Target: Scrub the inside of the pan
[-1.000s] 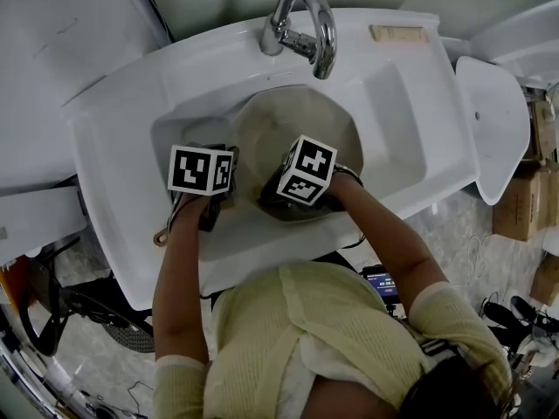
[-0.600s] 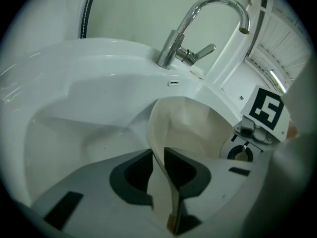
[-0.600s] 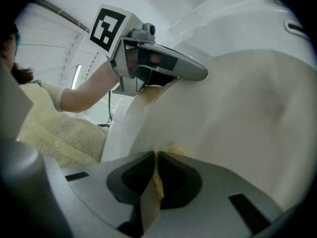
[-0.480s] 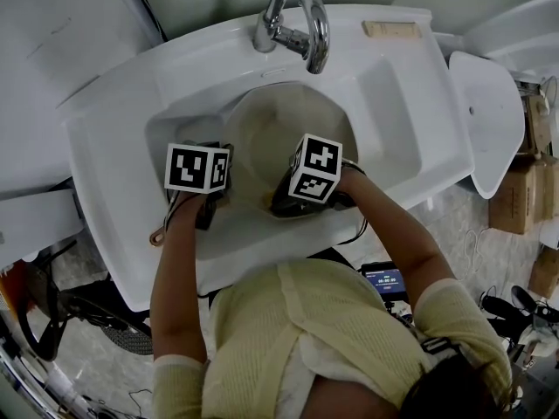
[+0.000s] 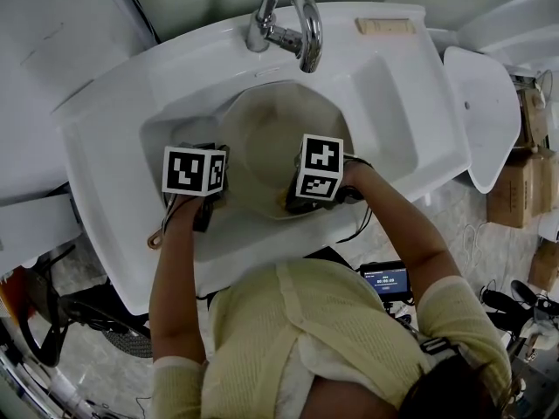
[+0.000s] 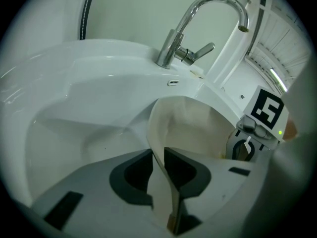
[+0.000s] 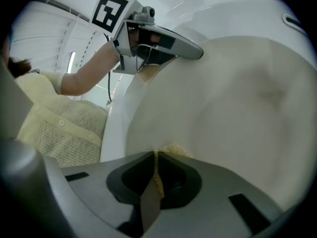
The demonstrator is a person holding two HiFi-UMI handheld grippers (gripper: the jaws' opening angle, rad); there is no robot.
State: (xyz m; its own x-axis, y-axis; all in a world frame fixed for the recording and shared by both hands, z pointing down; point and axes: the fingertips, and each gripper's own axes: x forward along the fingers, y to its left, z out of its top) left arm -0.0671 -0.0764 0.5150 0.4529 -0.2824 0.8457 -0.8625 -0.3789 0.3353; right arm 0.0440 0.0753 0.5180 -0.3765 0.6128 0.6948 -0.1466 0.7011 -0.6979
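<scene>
Right tool (image 7: 154, 156) pinching sponge (image 7: 174, 149), left tool (image 6: 157, 153) clamping pan (image 6: 198, 128)

Right gripper (image 7: 154, 155) clamped on a thin yellow scouring pad (image 7: 174, 149), pressed against the cream pan (image 7: 237, 108) inside wall. Up top, left gripper (image 7: 163, 48) at the pan's rim, under its marker cube (image 7: 111, 10). Left of it, a pale-yellow knit sleeve (image 7: 49, 113) and white sink (image 7: 116, 128) edge.

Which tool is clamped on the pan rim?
The left tool: its jaws pinch the rim of the pan edge-on. The right tool instead holds a yellow scrubbing pad against the pan's inside.
</scene>
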